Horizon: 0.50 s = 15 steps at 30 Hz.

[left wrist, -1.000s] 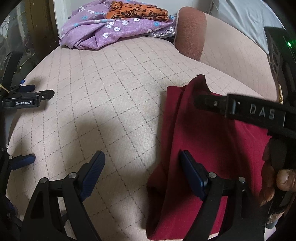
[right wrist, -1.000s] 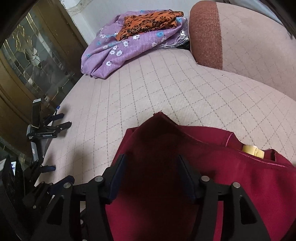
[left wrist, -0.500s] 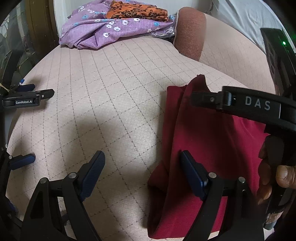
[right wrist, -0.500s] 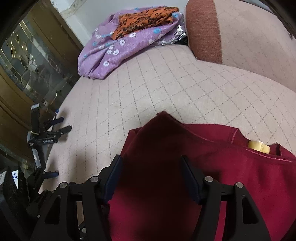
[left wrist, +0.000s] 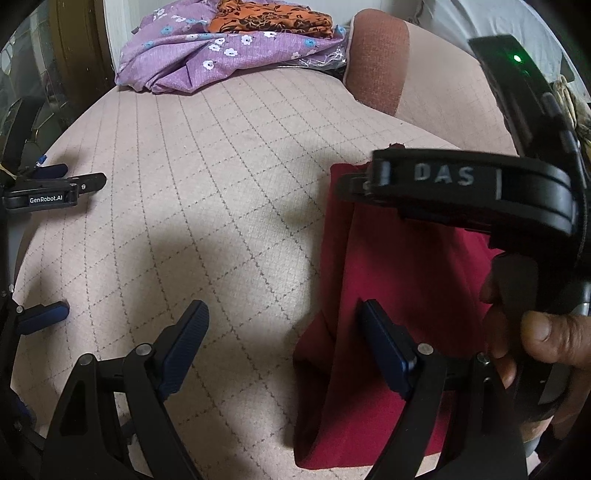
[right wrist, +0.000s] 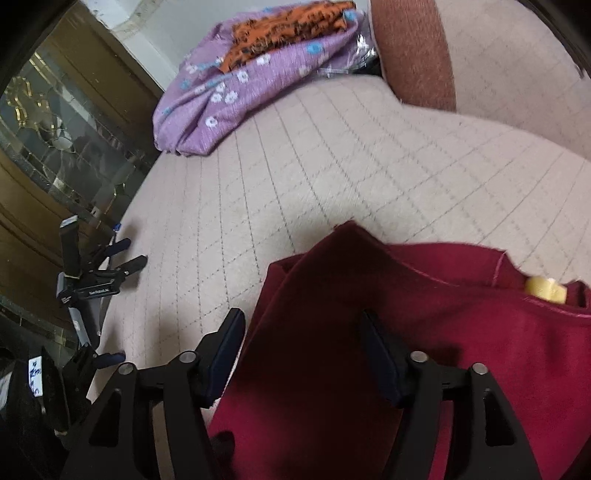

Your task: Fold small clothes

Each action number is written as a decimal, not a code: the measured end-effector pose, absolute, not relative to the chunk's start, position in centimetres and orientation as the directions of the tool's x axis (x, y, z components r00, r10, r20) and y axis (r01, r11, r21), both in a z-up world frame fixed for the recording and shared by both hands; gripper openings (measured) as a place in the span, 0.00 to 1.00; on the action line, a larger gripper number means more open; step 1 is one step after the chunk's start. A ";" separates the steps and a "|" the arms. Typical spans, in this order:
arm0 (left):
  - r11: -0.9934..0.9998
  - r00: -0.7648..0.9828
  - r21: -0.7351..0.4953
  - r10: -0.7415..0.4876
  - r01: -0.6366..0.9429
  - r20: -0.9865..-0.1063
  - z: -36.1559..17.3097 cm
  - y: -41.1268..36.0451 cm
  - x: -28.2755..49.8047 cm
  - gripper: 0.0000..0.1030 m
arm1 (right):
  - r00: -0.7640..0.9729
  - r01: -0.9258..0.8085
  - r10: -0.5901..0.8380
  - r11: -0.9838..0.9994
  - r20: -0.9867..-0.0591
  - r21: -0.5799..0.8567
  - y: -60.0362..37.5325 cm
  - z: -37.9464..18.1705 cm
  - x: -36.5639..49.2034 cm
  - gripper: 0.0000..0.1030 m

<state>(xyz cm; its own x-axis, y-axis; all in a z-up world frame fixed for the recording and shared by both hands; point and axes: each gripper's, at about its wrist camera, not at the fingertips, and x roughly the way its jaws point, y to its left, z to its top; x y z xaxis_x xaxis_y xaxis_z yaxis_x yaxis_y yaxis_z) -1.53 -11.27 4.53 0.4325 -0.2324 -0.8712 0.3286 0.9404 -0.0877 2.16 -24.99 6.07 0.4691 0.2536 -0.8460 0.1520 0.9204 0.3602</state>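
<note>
A dark red garment (left wrist: 399, 280) lies on a quilted beige cushion (left wrist: 207, 206) stitched in a diamond pattern, which looks like a sofa seat. In the left wrist view the cloth sits on the right side of the seat as a long folded strip with a soft ridge running along its left edge. The left gripper (left wrist: 284, 347) hovers low over that left edge with its fingers spread wide: the left blue pad (left wrist: 184, 343) is above bare cushion, the right one (left wrist: 384, 347) above the red cloth, and nothing is between them.

The right gripper (right wrist: 303, 354) also has its fingers spread. Its left pad (right wrist: 225, 350) sits at the garment's left border and its right pad (right wrist: 380, 362) over the cloth; whether either pad touches the fabric is hard to judge from this angle. In the left wrist view the right gripper's black body, marked DAS, crosses above the garment's far end, held by a hand (left wrist: 539, 332) at the frame's right edge. A yellow label (right wrist: 546, 290) shows inside the neckline near the garment's right side.

At the far end of the seat lies a purple floral cloth (left wrist: 221, 55) with an orange patterned cloth (left wrist: 269, 20) on top. A rust-coloured cushion (left wrist: 380, 62) stands beside them. Spare black grippers (right wrist: 96, 284) rest off the seat's left edge.
</note>
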 end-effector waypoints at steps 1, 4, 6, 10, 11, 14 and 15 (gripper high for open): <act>0.940 0.432 -0.089 -0.233 0.329 -0.871 4.5 -11.3 -1.5 0.82 | 0.467 0.149 0.245 0.925 -0.850 0.349 -24.7 6.0 2.3 0.70; 0.939 0.433 -0.089 -0.235 0.331 -0.870 4.5 -11.2 -1.5 0.82 | 0.465 0.135 0.207 0.944 -0.861 0.300 -23.9 5.9 2.5 0.72; 0.939 0.433 -0.088 -0.236 0.333 -0.870 4.5 -11.2 -1.5 0.82 | 0.463 0.133 0.199 0.948 -0.864 0.290 -23.7 5.8 2.6 0.72; 0.939 0.430 -0.094 -0.239 0.331 -0.870 4.5 -11.1 -1.5 0.82 | 0.453 0.131 0.187 0.953 -0.872 0.273 -23.7 5.8 2.6 0.72; 0.939 0.430 -0.095 -0.239 0.330 -0.871 4.5 -11.0 -1.5 0.82 | 0.452 0.131 0.183 0.954 -0.873 0.268 -23.7 5.7 2.7 0.72; 0.939 0.429 -0.096 -0.240 0.330 -0.871 4.5 -11.0 -1.5 0.83 | 0.447 0.130 0.166 0.960 -0.879 0.247 -23.4 5.6 2.8 0.73; 0.939 0.429 -0.096 -0.240 0.331 -0.871 4.5 -11.0 -1.5 0.83 | 0.447 0.128 0.161 0.962 -0.880 0.241 -23.3 5.6 2.8 0.74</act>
